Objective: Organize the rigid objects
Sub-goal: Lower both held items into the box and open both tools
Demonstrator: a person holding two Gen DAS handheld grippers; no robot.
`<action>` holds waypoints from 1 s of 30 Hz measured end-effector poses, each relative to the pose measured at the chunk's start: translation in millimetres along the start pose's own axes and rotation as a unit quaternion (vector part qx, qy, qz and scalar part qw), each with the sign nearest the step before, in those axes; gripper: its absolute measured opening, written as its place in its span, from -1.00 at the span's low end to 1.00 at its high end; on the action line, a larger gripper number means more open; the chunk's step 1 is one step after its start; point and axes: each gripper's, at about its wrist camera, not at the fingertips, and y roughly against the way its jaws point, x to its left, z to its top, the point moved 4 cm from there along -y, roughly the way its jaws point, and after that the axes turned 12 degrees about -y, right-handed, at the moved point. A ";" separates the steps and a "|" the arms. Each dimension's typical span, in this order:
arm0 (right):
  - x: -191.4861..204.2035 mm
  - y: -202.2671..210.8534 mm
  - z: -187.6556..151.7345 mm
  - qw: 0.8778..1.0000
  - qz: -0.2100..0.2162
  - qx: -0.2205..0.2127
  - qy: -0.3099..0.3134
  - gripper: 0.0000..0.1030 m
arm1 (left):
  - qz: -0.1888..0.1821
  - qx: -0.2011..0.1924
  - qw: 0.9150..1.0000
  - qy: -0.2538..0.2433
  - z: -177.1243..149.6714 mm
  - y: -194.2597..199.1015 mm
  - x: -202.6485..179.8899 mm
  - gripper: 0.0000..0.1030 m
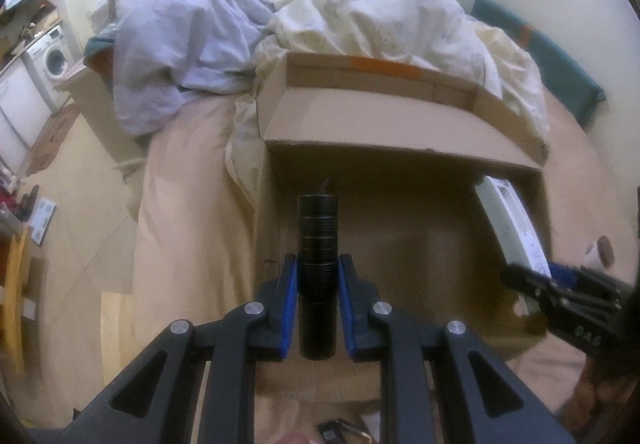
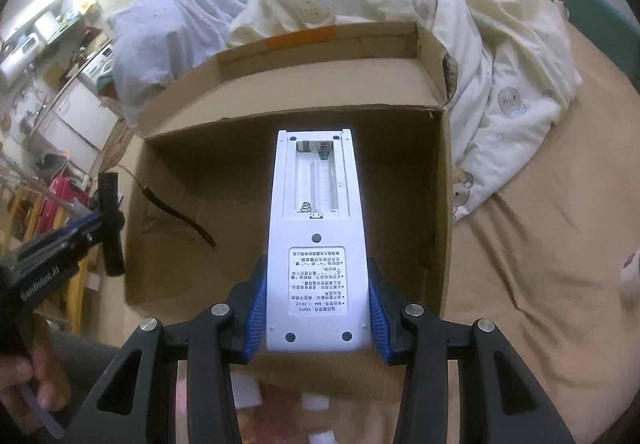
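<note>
you are holding two grippers over one open cardboard box [image 1: 400, 132] that is sitting on a bed. each gripper is carrying one object, so two objects are in play.

in the left wrist view, your left gripper [image 1: 318, 284] is filling the lower centre of the frame, its blue pads pressing in on both sides of one black flashlight [image 1: 318, 276]. the flashlight is pointing away along the fingers, over the left half of the box. at the right edge of this frame your right gripper [image 1: 560, 288] is showing from the side, and the white remote control [image 1: 508, 220] is appearing edge-on above it, over the box's right side.

in the right wrist view, your right gripper [image 2: 318, 300] is sitting low in the centre, clamped on the remote control [image 2: 318, 228]. only here are you seeing the remote's back: one open battery bay with no cover and one printed label. at the left edge, your left gripper [image 2: 96, 232] is holding the flashlight [image 2: 111, 224] upright in the frame, beside the box's [image 2: 288, 100] left wall. this view alone is showing one dark strap [image 2: 176, 214] trailing inside the box.

one rumpled duvet [image 1: 224, 24] is lying behind the box in the upper part of both frames.
</note>
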 end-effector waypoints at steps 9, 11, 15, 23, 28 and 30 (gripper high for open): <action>-7.1 -36.9 -8.0 0.999 0.021 0.042 -0.017 -0.11 | 0.004 0.064 0.998 -0.020 -18.8 -42.3 -13.6 -0.66; -9.3 -43.1 -11.7 0.998 0.015 0.051 -0.019 -0.11 | -0.005 0.080 0.997 -0.021 -24.4 -51.0 -16.7 -0.66; -6.2 -55.6 -17.2 0.998 -0.002 0.064 -0.003 -0.11 | 0.001 0.101 0.994 -0.041 -34.2 -64.0 -24.1 -0.66; -8.7 -68.2 -21.3 0.996 -0.010 0.089 -0.005 -0.11 | 0.017 0.107 0.992 -0.068 -37.9 -71.0 -36.0 -0.66; -6.8 -68.8 -21.0 0.996 -0.012 0.090 -0.003 -0.11 | 0.021 0.119 0.990 -0.075 -42.8 -76.0 -41.4 -0.66; -6.8 -68.5 -20.0 0.996 -0.010 0.091 -0.007 -0.11 | 0.023 0.119 0.990 -0.075 -43.4 -75.7 -42.6 -0.66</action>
